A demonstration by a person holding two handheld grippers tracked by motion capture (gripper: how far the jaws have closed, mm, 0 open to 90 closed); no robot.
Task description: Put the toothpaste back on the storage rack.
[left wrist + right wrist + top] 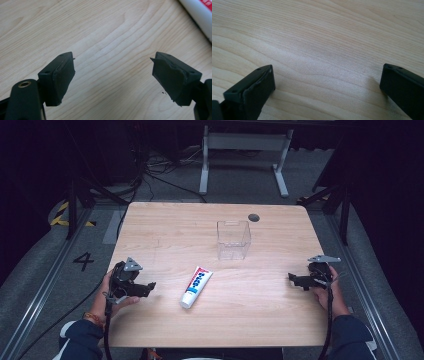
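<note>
A white toothpaste tube point(196, 286) with red and blue print lies near the middle of the wooden table point(165, 227); its white edge shows at the top right of the left gripper view point(200, 12). Behind it stands a clear plastic box point(233, 239), upright with nothing inside. My left gripper point(149, 289) hovers left of the tube, jaws apart with nothing between them point(112, 75). My right gripper point(294, 280) rests low at the table's right side, jaws wide over bare wood point(327, 85).
A dark round grommet point(254, 217) sits in the table's far edge. Beyond the table stand a white frame point(245, 150) and cables on the grey floor. A person's hands and dark sleeves come in at the bottom corners.
</note>
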